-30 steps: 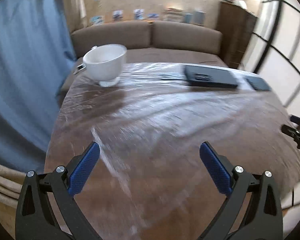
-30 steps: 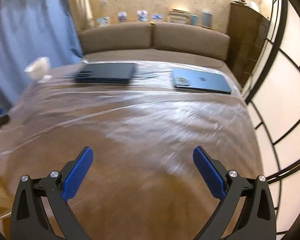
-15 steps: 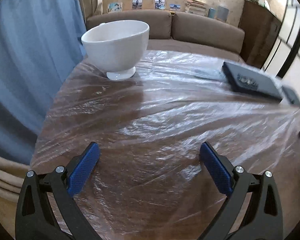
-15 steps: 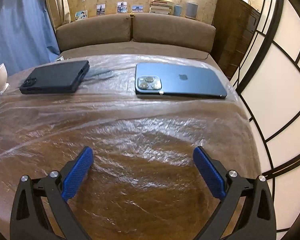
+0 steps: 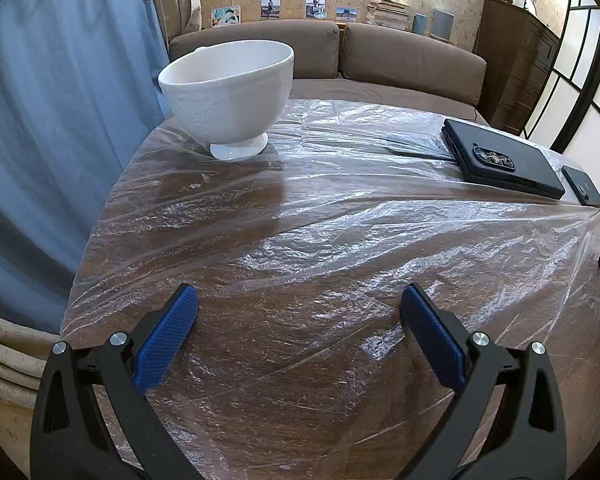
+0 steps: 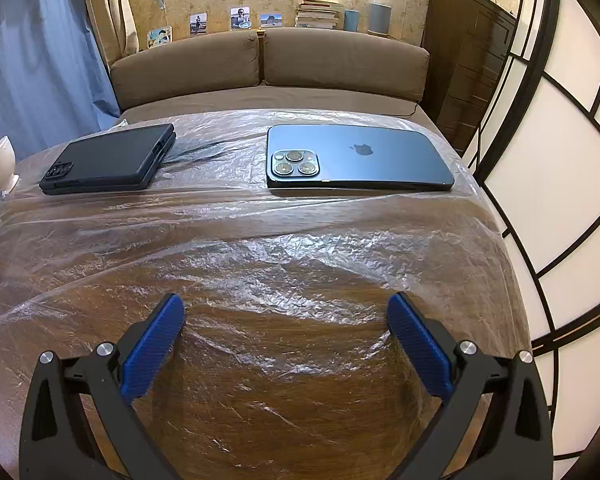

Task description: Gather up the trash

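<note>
Since half a second ago both grippers have crept forward and lower over the round wooden table [image 5: 100, 264]: the white footed ceramic bowl [image 5: 228, 96] looms larger in the left view and the blue glass-backed smartphone [image 6: 360, 158] larger in the right.

The left gripper [image 5: 300, 320] and right gripper [image 6: 286, 328] both hover with jaws spread wide, holding nothing — probably set to pinch something thin.

The only trash-like thing visible is the crinkled clear plastic sheet [image 5: 340, 240] draped over the whole tabletop, so I judge that to be the thing to collect; no loose scraps show on it.

Three things pin it down, perhaps as weights: the bowl at the far left, the black cased folding phone [image 6: 108, 160] in the middle and the blue phone on the right, just beside each other but apart. These stand in the way — bunching the sheet could drag or tip them.

Beyond stand a brown fabric sofa [image 6: 268, 64] and a blue curtain [image 5: 52, 120].
</note>
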